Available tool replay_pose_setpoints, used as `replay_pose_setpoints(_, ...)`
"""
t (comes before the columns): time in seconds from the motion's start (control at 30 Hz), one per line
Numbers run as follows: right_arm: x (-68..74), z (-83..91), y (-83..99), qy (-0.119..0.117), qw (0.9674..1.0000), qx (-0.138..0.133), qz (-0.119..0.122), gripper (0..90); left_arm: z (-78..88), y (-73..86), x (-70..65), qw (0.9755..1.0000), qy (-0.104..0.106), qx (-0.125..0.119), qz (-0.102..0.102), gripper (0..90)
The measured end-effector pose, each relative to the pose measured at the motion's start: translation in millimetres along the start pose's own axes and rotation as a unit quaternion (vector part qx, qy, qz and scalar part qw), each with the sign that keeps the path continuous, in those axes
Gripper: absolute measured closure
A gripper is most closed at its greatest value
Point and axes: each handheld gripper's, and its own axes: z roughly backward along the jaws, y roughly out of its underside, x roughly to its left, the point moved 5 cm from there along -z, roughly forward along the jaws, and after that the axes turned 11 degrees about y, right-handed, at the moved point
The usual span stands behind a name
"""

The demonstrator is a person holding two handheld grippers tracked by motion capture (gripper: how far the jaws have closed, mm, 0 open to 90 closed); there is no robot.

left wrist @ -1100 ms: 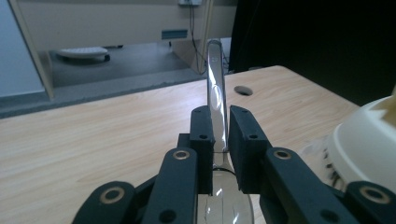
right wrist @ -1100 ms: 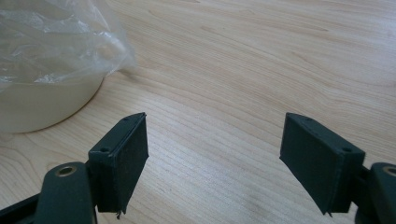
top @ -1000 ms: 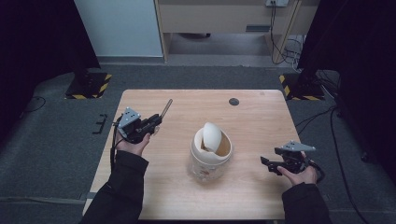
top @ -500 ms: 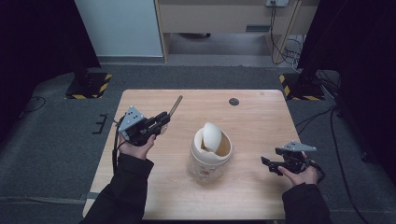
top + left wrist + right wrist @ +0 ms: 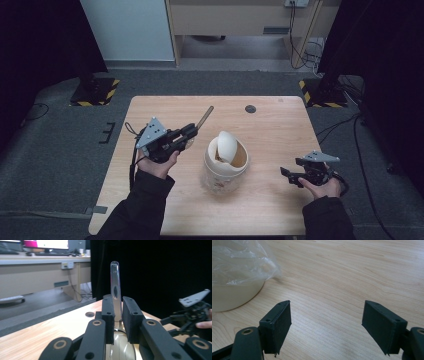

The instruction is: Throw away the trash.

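The left tool (image 5: 187, 133) pinches a spoon (image 5: 115, 290) between its jaws, the handle jutting past them toward the far side, above the tabletop's (image 5: 270, 125) left half. The right tool (image 5: 289, 176) rests near the right edge with its jaws spread wide over bare wood, nothing between them. After the tabletop, the largest thing is a cream bin (image 5: 225, 167) at the middle, just right of the left tool; its domed swing lid (image 5: 227, 145) is tilted, and a clear plastic liner (image 5: 239, 262) puffs over its rim in the right gripper view. A small dark disc (image 5: 250, 108) lies near the far edge, well apart from the rest.
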Motion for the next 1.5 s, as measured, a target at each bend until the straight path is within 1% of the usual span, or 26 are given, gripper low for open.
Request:
replay_pose_setpoints(0.17, -0.5, 0.4, 0.1, 0.001, 1.0, 0.0, 0.0, 23.6, -7.1, -4.1, -16.4, 0.9997, 0.019, -0.005, -0.01, 79.8)
replay_pose_setpoints(0.33, -1.0, 0.7, -0.2, 0.002, 1.0, -0.002, -0.001, 23.6, -13.8, -6.1, -29.3, 0.9992, 0.035, -0.008, -0.016, 79.7)
replay_pose_setpoints(0.6, -1.2, 1.1, -0.4, 0.004, 1.0, -0.003, -0.001, 23.6, -28.7, -11.1, -50.6, 0.9976, 0.063, -0.015, -0.027, 79.8)
replay_pose_setpoints(0.7, -1.6, 1.2, -0.1, 0.003, 1.0, -0.003, -0.001, 23.6, -36.2, -9.0, -57.2, 0.997, 0.071, -0.009, -0.028, 79.8)
replay_pose_setpoints(0.97, -1.8, 1.2, 0.2, 0.004, 1.0, -0.003, -0.003, 23.6, -55.2, 2.7, -74.2, 0.9957, 0.087, 0.011, -0.031, 79.7)
replay_pose_setpoints(1.23, -2.0, 1.1, 0.4, 0.004, 1.0, -0.002, -0.001, 23.6, -77.4, 11.2, -84.0, 0.9947, 0.097, 0.014, -0.03, 79.7)
replay_pose_setpoints(1.33, -2.1, 1.0, 0.3, 0.003, 1.0, -0.003, -0.001, 23.6, -86.5, 14.5, -85.4, 0.9945, 0.099, 0.018, -0.03, 79.8)
replay_pose_setpoints(1.5, -2.1, 1.3, 0.3, 0.003, 1.0, -0.003, -0.003, 23.6, -95.7, 17.1, -85.5, 0.9945, 0.098, 0.018, -0.032, 79.7)
